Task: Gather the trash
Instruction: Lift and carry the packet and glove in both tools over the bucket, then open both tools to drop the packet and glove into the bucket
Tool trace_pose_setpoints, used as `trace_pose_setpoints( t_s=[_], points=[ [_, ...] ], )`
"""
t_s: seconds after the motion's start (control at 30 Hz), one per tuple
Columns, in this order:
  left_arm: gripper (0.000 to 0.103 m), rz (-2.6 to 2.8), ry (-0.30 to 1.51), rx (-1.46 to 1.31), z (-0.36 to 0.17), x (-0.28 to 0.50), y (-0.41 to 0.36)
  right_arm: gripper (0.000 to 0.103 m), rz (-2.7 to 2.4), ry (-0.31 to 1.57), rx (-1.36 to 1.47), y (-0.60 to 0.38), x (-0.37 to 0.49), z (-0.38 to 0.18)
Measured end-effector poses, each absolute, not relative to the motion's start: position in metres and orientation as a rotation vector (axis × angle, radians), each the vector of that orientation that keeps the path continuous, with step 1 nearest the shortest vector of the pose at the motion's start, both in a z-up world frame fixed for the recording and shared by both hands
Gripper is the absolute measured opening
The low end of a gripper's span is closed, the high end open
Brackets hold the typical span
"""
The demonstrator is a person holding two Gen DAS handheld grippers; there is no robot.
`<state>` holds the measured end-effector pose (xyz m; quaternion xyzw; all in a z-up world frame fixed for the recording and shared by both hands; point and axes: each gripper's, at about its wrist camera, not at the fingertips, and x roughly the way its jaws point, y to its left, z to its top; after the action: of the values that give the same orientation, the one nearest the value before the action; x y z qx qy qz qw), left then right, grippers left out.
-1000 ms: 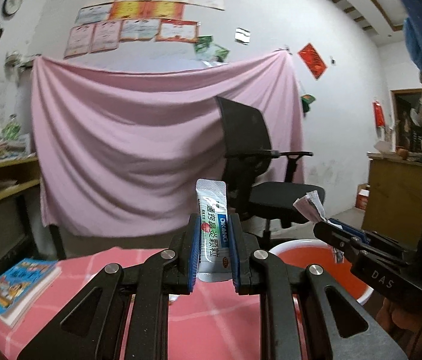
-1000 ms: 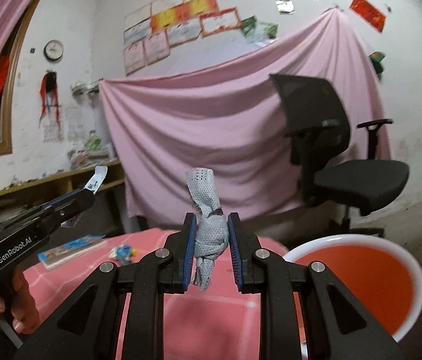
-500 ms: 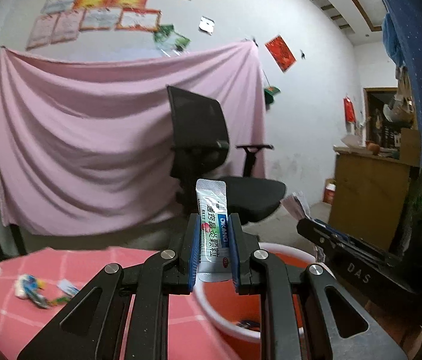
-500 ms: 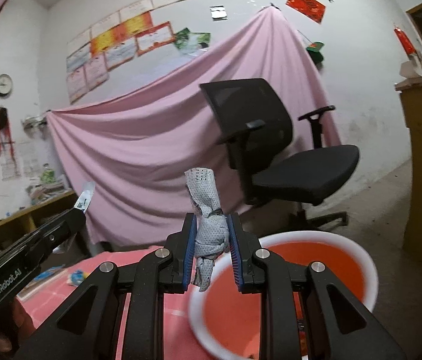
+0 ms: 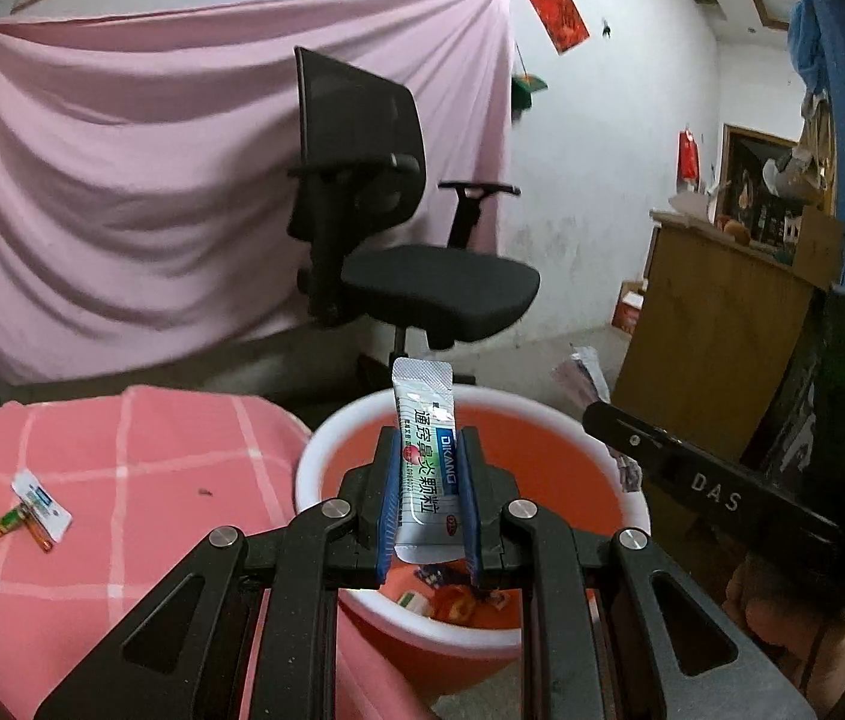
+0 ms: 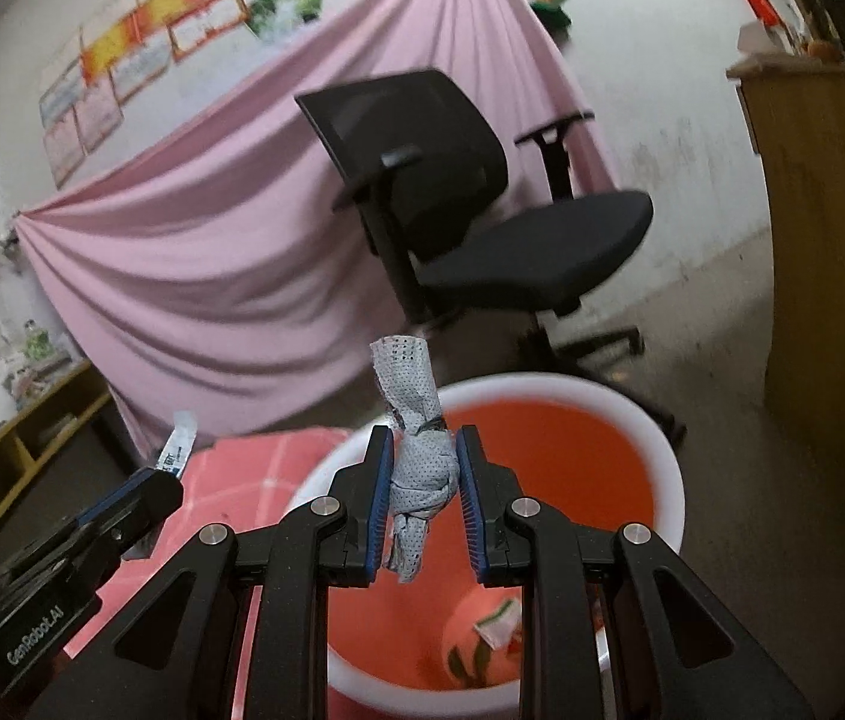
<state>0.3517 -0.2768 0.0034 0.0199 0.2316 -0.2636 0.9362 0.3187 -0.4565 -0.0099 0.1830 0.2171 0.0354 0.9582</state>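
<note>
Now both tools hang over the red bin (image 5: pixel 326 450), presumably so each piece drops straight in once released. Pinched upright in the nearly closed left hand-held gripper (image 5: pixel 427 501) is a white sachet (image 5: pixel 424 468), printed "DIKANG" beside Chinese characters. Over in the right hand-held gripper (image 6: pixel 426 495), jaws clamp a knotted grey perforated wipe (image 6: pixel 419 468). Further wrappers (image 5: pixel 2 507) lie on the pink checked table (image 5: pixel 122 480), left of the left tool; their print seems unreadable.
</note>
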Motion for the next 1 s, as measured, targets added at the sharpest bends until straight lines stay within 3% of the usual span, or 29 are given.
trace_pose_setpoints(
  t_s=[0.67, 0.73, 0.8, 1.0],
  points=[
    [0.017, -0.506, 0.594, 0.003, -0.005, 0.365, -0.273, 0.021, 0.086, 0.574, 0.393, -0.457, 0.332, -0.030],
    [0.022, -0.501, 0.608, -0.006, -0.006, 0.367, -0.271, 0.021, 0.087, 0.589, 0.398, -0.457, 0.333, -0.032],
    [0.035, -0.502, 0.613, -0.026, -0.007, 0.367, -0.268, 0.021, 0.085, 0.596, 0.398, -0.458, 0.334, -0.033],
    [0.036, -0.479, 0.622, -0.059, -0.006, 0.368, -0.256, 0.032, 0.079, 0.601, 0.394, -0.458, 0.333, -0.034]
  ],
)
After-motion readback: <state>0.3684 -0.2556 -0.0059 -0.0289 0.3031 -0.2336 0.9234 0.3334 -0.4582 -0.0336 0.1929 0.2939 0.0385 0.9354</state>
